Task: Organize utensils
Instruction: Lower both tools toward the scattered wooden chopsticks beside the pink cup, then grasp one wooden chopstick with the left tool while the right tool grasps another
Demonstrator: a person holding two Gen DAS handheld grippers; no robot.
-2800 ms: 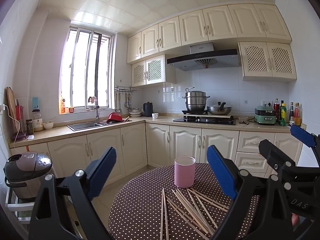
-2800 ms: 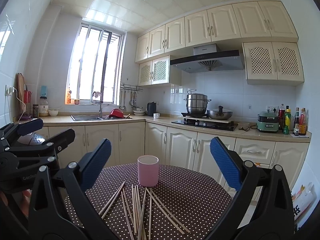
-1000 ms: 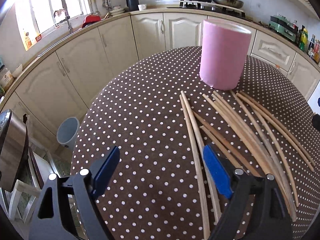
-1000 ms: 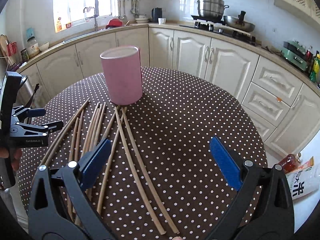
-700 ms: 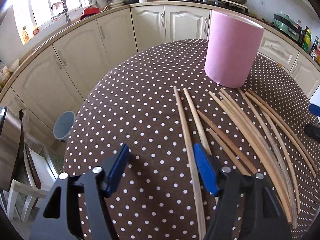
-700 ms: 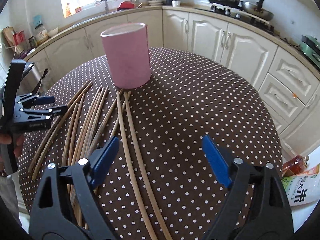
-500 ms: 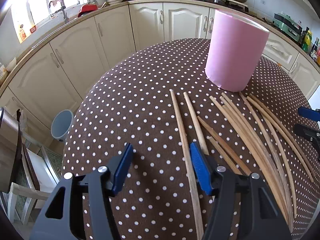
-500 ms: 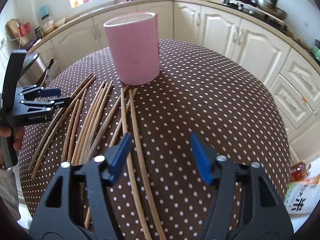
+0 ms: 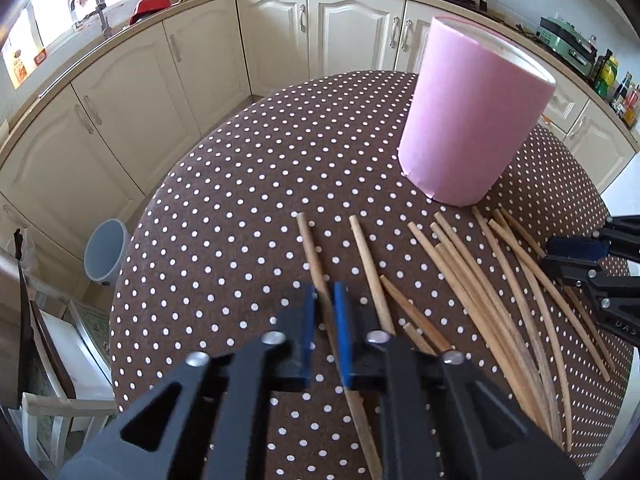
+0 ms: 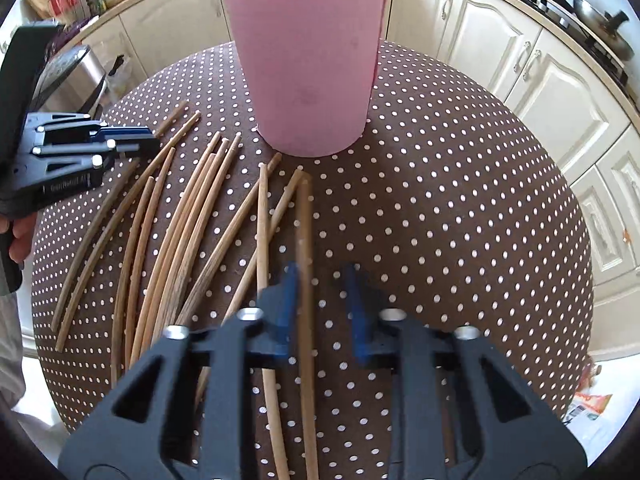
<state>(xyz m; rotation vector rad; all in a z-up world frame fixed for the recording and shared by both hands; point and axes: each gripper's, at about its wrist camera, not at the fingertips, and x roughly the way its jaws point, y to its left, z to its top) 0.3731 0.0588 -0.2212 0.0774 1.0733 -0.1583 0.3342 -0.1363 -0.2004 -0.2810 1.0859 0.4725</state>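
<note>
1. the left gripper (image 9: 324, 308), jaws nearly shut, pinches the leftmost thin wooden chopstick (image 9: 310, 244) on the brown polka-dot tablecloth (image 9: 224, 216).
2. the right gripper (image 10: 322, 284) is closing, its left pad against the rightmost wooden chopstick (image 10: 305, 216), the right pad still clear.
3. the pink cylindrical holder (image 10: 310, 60) stands just ahead of both.

Held chopstick (image 9: 316, 264): its near length is passing behind the left gripper (image 9: 325, 300) and running off the bottom edge.
Chopstick between right pads (image 10: 305, 232): looking motion-blurred, possibly lifted.
Right gripper (image 9: 576, 248): its body is being cut off at the right edge.
Cup (image 10: 306, 60): inside is staying hidden.
</note>
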